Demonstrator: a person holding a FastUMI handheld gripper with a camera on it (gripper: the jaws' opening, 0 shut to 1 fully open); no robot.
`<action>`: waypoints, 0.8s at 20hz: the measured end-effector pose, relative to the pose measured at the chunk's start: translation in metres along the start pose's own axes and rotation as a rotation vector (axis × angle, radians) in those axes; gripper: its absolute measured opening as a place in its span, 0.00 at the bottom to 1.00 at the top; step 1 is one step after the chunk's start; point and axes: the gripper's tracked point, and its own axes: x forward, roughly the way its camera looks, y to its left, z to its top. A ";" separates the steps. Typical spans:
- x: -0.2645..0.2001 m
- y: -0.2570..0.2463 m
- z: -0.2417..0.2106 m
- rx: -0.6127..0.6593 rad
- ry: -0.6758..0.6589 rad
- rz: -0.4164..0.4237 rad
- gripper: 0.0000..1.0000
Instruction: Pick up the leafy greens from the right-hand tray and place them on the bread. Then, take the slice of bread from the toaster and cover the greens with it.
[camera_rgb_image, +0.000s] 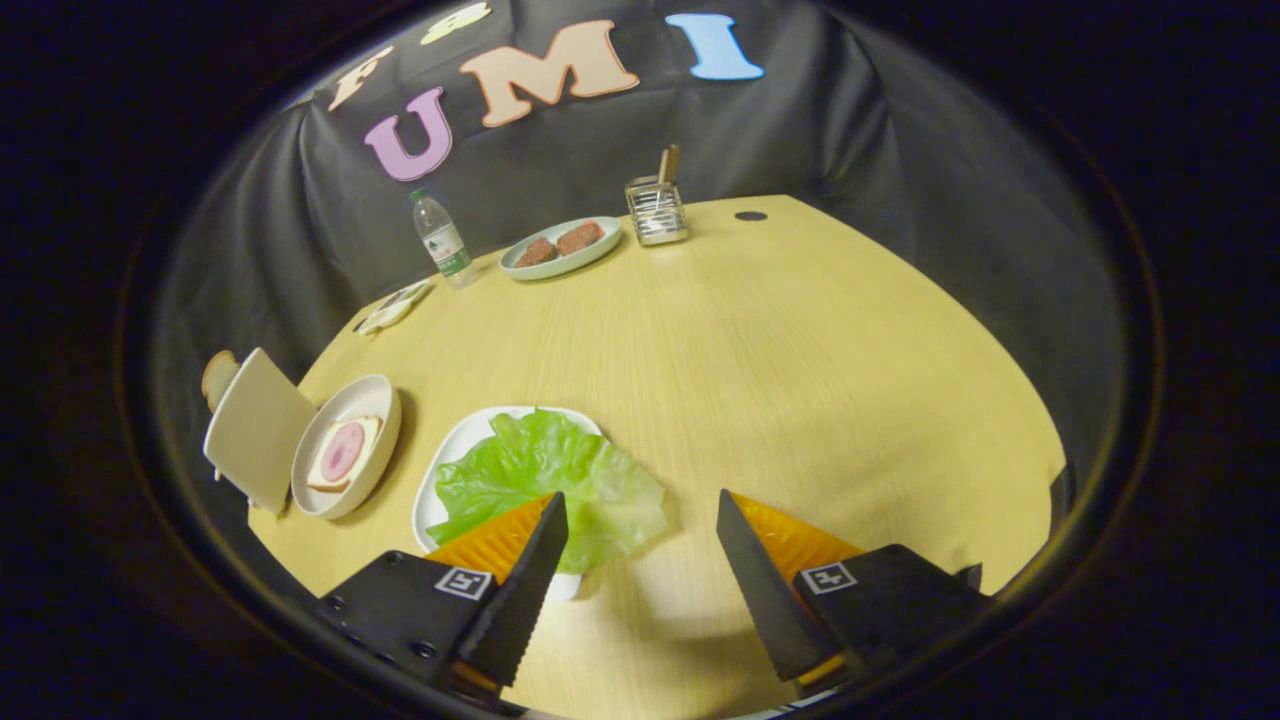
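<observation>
A green lettuce leaf (545, 480) lies on a white tray (447, 478) just ahead of my left finger, its edge spilling over the tray toward the gap between the fingers. My gripper (640, 510) hangs open above the table, nothing between its fingers. Left of the greens sits a white bowl-like plate (382, 400) holding a slice of bread with a pink round of ham (342, 452) on it. Further left stands a white toaster (255, 430), with a slice of bread (217, 377) poking out behind it.
At the table's far side are a plastic water bottle (440, 238), a plate (523, 268) with two brown pieces, a metal holder (657, 210) with sticks, and a small dish (393, 307). Bare wooden table (800, 380) spreads to the right of the fingers.
</observation>
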 end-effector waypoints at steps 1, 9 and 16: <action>0.003 0.001 0.000 0.015 0.002 0.014 0.92; 0.013 0.016 0.003 0.103 0.002 0.114 0.47; 0.003 0.021 0.015 0.108 -0.056 0.121 0.03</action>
